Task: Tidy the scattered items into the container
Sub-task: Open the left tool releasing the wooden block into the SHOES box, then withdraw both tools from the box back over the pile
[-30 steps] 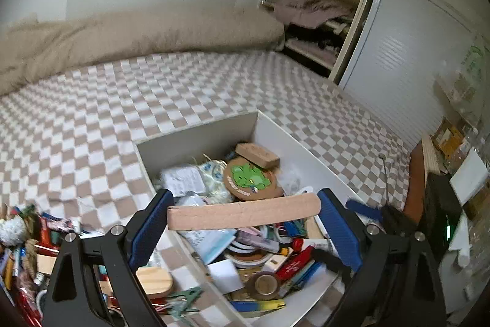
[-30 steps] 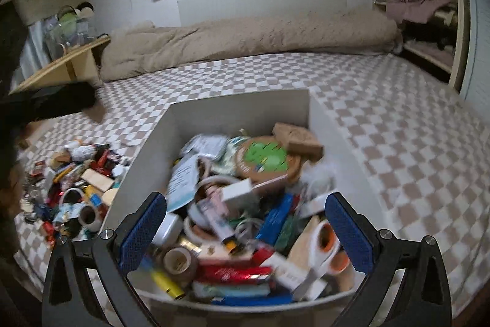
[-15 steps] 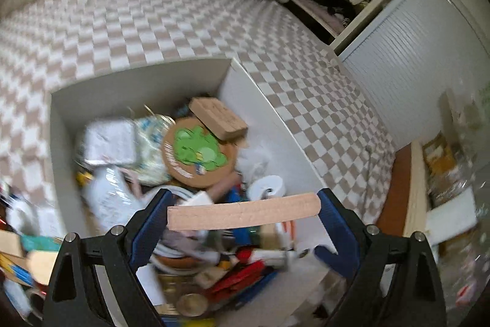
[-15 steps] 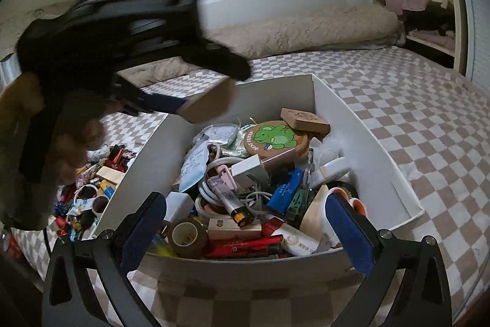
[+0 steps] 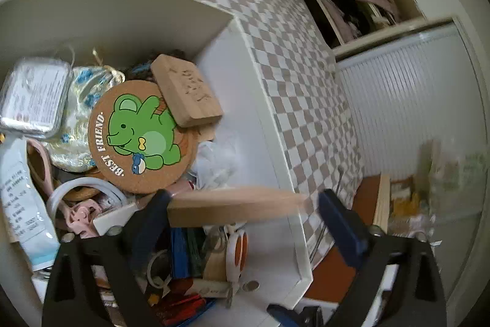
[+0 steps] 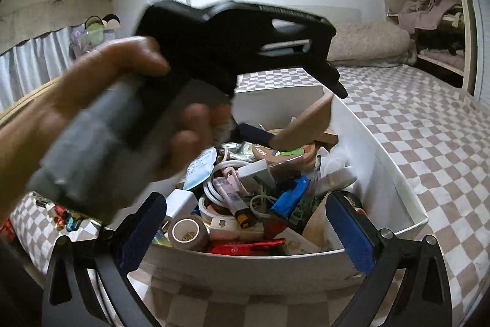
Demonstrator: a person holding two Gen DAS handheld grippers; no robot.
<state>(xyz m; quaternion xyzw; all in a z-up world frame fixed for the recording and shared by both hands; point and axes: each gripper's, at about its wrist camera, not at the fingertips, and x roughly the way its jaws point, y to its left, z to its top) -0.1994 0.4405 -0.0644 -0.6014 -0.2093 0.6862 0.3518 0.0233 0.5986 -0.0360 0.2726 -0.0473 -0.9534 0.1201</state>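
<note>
A white box point(image 5: 269, 124) full of small items stands on the checkered bed. My left gripper point(image 5: 245, 201) hangs over the box's right side, its jaws opening. A flat wooden strip point(image 5: 214, 207) lies between them: its left end touches the left pad, and a gap shows before the right pad. In the right wrist view a hand holds that gripper point(image 6: 297, 112) above the box point(image 6: 382, 173), with the strip point(image 6: 306, 124) tilted. My right gripper point(image 6: 248, 222) stands open and empty over the box's near wall.
A cork coaster with a green bear point(image 5: 141, 137) and a wooden block point(image 5: 186, 91) lie on top of the pile. Several loose items point(image 6: 65, 218) remain on the bedspread left of the box. A beige duvet point(image 6: 367, 42) and an open closet point(image 6: 428, 20) are behind.
The left gripper came down over the box and rolled. Its jaws widened, and the strip's right end came free of the pad. The right gripper barely moved.
</note>
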